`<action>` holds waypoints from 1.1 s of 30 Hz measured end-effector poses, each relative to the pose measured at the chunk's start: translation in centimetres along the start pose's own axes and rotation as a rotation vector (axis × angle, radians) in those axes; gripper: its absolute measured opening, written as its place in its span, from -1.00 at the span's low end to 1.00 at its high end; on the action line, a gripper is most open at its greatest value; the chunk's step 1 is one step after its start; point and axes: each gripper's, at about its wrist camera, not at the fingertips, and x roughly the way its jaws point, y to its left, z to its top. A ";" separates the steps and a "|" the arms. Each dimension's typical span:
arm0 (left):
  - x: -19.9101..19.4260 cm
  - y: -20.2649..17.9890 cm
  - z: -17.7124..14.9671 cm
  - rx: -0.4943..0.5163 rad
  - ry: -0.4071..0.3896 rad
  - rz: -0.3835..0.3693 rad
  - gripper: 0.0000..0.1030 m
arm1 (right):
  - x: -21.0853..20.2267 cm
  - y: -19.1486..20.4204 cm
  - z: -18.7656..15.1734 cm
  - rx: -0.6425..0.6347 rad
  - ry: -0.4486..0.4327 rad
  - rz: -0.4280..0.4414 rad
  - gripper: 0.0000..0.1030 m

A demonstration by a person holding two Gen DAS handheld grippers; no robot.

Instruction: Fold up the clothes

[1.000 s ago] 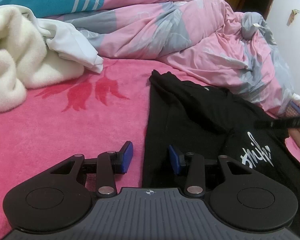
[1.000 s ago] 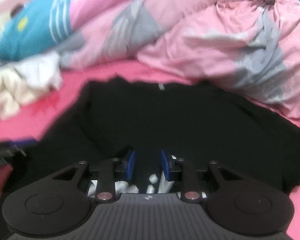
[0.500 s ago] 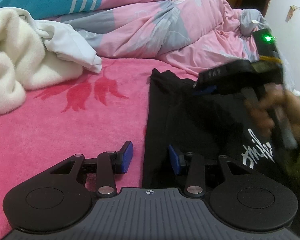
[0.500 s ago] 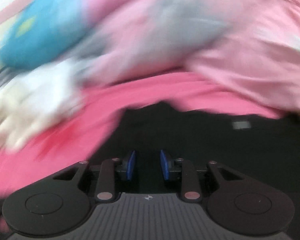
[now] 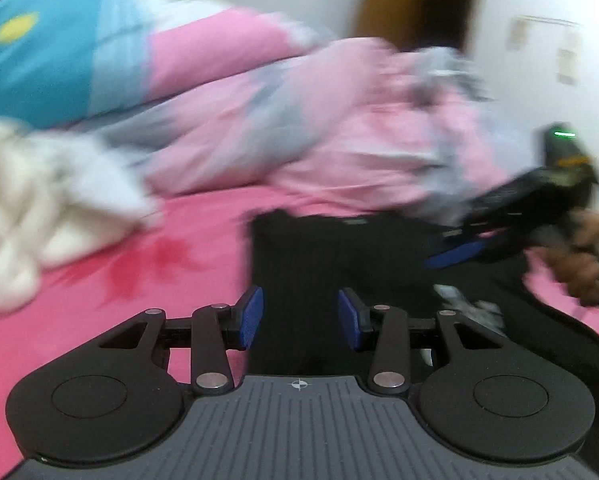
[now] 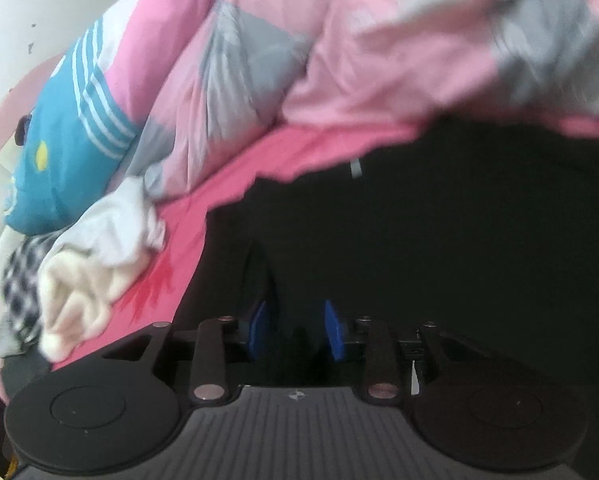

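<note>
Black shirt, left wrist view: black shirt [image 5: 315, 264] lies on pink sheet [image 5: 119, 280]; left gripper [image 5: 299, 316] parted, empty, at its edge.
Right wrist view: right gripper [image 6: 295, 332] parted over cloth, gripping nothing.
Advice: pinch one layer, keep edges aligned.

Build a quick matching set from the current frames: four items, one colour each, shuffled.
Items:
1. shirt
2. bed sheet
3. pillow
4. fleece bundle

Colours:
A. cream
B. teal with white stripes
C. black
D. deep pink

Pairs: 1-C, 2-D, 3-B, 4-A
</note>
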 end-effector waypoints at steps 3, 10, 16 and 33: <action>0.7 -3.9 -0.9 0.185 0.030 -0.092 -0.19 | 0.3 -0.4 -0.6 0.040 0.033 0.001 -0.29; 3.5 -7.3 -3.1 0.373 0.142 -0.052 -0.24 | 2.1 -1.0 -0.8 0.111 0.073 -0.003 -0.25; 4.2 -6.8 -3.6 0.360 0.202 -0.031 -0.28 | 3.2 -1.0 -0.9 0.137 0.083 -0.011 -0.25; 0.8 1.7 -0.1 -0.124 0.059 0.058 -0.92 | 4.1 9.1 3.0 -0.193 -0.075 0.055 -0.93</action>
